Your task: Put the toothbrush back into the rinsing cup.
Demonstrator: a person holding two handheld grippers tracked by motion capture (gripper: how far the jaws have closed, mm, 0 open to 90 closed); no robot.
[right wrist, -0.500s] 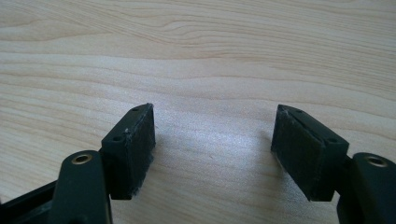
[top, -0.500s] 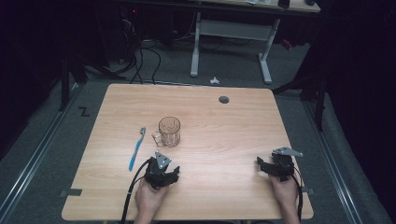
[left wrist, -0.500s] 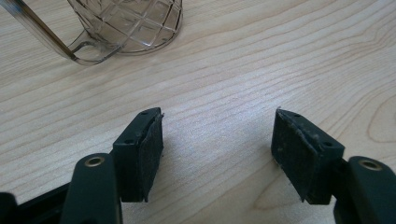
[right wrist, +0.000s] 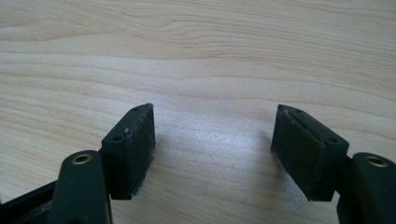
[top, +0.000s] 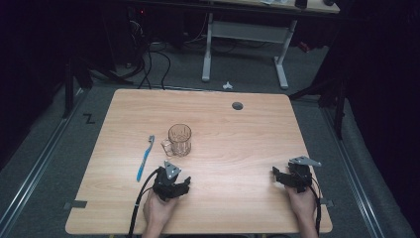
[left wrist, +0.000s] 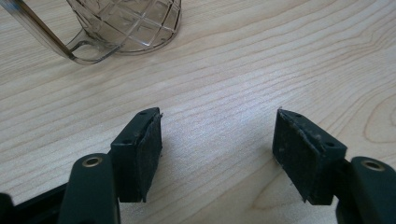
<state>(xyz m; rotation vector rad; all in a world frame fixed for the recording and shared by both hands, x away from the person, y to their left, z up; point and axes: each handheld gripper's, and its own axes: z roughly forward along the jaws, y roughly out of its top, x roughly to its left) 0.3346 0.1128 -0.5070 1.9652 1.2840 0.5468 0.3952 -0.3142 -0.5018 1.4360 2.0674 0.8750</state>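
Resting low near the person's edge of the pale wooden surface (top: 247, 134), both claws look to be at the very start of the work, with nothing yet gripped: the left claw (top: 184, 182) has its two black jaws spread wide apart over bare wood, and the right claw (top: 275, 174) likewise stands wide apart and empty, well away at the right side. Just ahead of the left claw stands the clear cut-glass mug with a handle (top: 179, 140), upright, its handle turned toward the blue-and-white toothbrush (top: 145, 158) that lies flat close beside it on the left, apart from the glass. In the left gripper view the mug's base and handle (left wrist: 126, 28) sit at the top left, beyond the padded fingertips (left wrist: 148, 154), so the claw is near but not touching. My judgement is that the step in hand is the approach to one of these two things, most likely by the left claw. The next move calls for carrying that claw forward and a little left, lining the jaws around the toothbrush handle or the mug, then closing gently, since glass is slippery and a thin brush lies low on the wood
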